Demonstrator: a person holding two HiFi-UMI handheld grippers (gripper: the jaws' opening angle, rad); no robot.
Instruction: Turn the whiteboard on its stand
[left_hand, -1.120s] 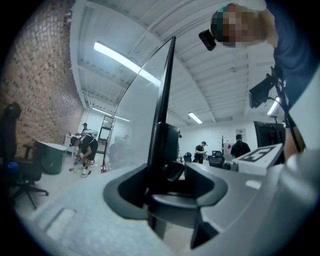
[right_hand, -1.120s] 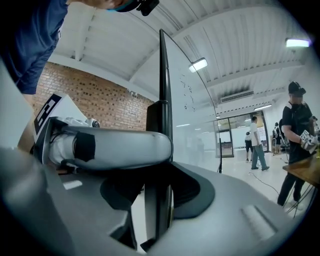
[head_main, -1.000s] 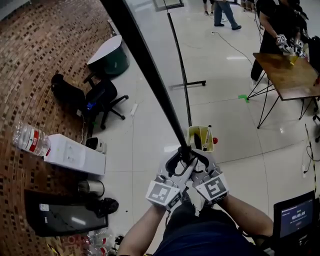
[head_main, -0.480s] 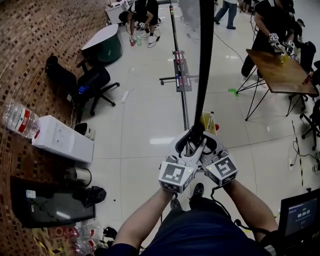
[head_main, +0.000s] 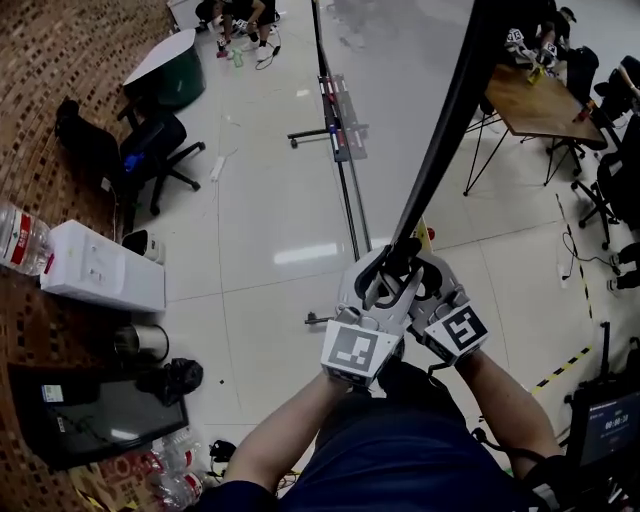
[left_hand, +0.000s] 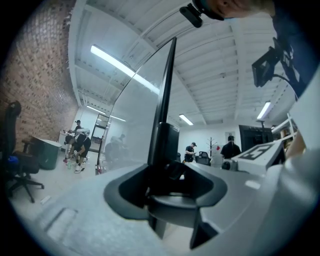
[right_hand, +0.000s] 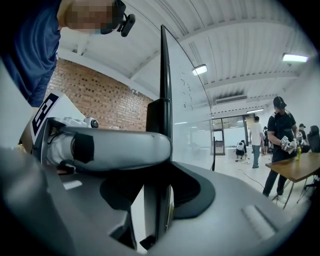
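Observation:
The whiteboard's black edge (head_main: 440, 130) runs from my hands up to the top right of the head view. It stands upright in the left gripper view as an edge (left_hand: 165, 90) and in the right gripper view as an edge (right_hand: 164, 70). My left gripper (head_main: 378, 278) and right gripper (head_main: 408, 268) sit side by side on the edge's lower end, each shut on it from its own side. The left gripper (left_hand: 167, 185) has just been opening its jaws a little, with the edge still between them. The right gripper (right_hand: 157, 200) holds the same frame. The stand's floor rail (head_main: 345, 200) lies to the left.
A white box (head_main: 100, 282), a water bottle (head_main: 18, 240) and a dark tray (head_main: 95, 415) lie along the brick wall at left. An office chair (head_main: 150, 150) stands beyond. People work at a wooden table (head_main: 535, 105) at right. A monitor (head_main: 605, 425) is at bottom right.
In the head view the board's edge has swung from leaning up-left to leaning up-right. Both grippers stayed on it and moved right with it. The stand's rail now shows left of the edge.

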